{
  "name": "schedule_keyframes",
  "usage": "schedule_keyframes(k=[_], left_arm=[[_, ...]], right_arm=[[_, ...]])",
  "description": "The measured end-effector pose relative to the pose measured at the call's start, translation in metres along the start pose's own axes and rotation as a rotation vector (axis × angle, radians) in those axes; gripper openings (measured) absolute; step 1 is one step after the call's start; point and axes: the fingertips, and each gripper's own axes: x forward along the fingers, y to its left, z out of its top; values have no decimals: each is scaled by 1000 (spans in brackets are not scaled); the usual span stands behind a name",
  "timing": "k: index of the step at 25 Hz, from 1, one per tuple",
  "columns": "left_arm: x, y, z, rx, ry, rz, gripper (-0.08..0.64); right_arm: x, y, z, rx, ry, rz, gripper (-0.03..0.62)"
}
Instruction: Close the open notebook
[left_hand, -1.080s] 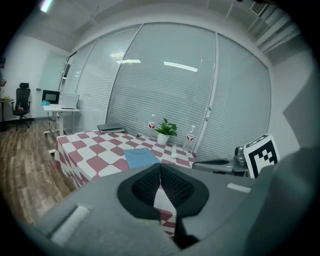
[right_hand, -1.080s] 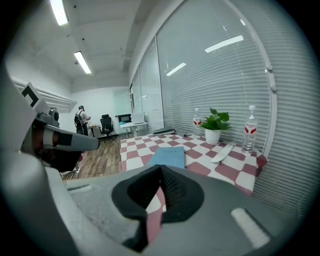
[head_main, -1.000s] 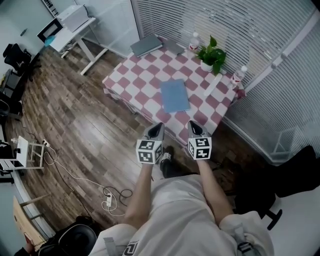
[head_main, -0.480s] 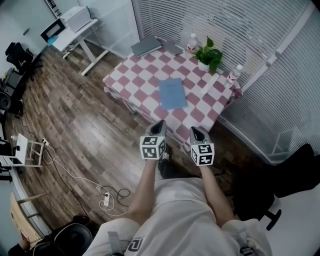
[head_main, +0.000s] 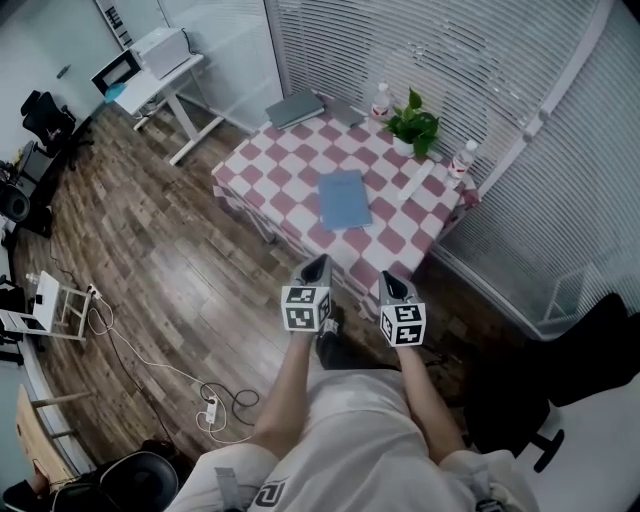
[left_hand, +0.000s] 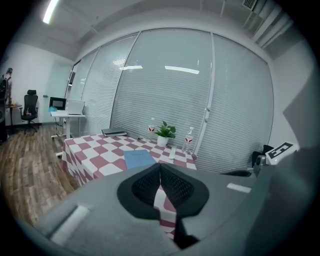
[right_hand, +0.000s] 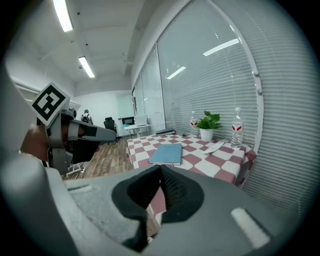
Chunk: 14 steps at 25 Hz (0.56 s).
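A blue notebook (head_main: 343, 198) lies flat with its cover down on the red-and-white checked table (head_main: 270, 165). It also shows in the left gripper view (left_hand: 138, 158) and the right gripper view (right_hand: 166, 154). My left gripper (head_main: 318, 262) and right gripper (head_main: 390, 280) hang side by side in front of the table's near edge, well short of the notebook. Both are shut with nothing between the pads, as the left gripper (left_hand: 160, 167) and right gripper (right_hand: 161, 170) show in their own views.
On the table's far side are a grey laptop (head_main: 295, 108), a potted plant (head_main: 414, 125) and two water bottles (head_main: 381, 100) (head_main: 460, 160). Blinds close off the back and right. A white desk (head_main: 160, 60) stands far left, cables (head_main: 210, 408) lie on the wood floor, and a black chair (head_main: 590, 340) stands right.
The view has pulled back from the table, which now looks smaller and farther up. Both grippers have drawn away from the table's near edge and stay shut.
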Motion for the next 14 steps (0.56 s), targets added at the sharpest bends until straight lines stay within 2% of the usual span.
schedule_keyframes(k=[14], left_arm=[[-10, -3, 7, 26, -25, -13, 8]], right_arm=[[-4, 7, 6, -16, -19, 4, 0]])
